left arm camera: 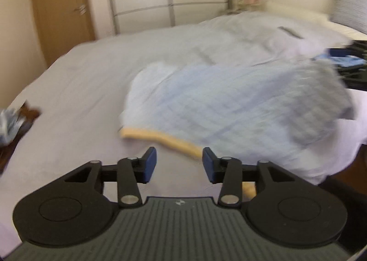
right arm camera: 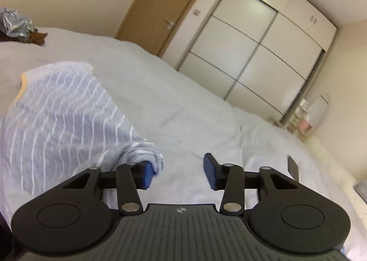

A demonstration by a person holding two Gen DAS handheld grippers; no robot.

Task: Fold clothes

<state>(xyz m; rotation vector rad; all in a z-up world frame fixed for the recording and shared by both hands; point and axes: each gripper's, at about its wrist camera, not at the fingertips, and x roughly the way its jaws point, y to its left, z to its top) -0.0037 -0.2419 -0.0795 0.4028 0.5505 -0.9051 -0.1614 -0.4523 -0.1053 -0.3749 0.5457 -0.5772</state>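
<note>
You have no readable words or numbers anywhere in either view. The only mark is a small pale emblem on the ribbed grey body of the left gripper [left arm camera: 179, 164] and of the right gripper [right arm camera: 181, 169], too small for you to make out.

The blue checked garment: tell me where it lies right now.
The blue checked garment lies on the bed, just beyond the open left hand-held gripper; its yellow trim faces that gripper.

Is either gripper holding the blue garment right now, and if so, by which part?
Neither. Left gripper is open, near the garment's yellow trim. Right gripper is open; cloth only drapes its left pad.
</note>
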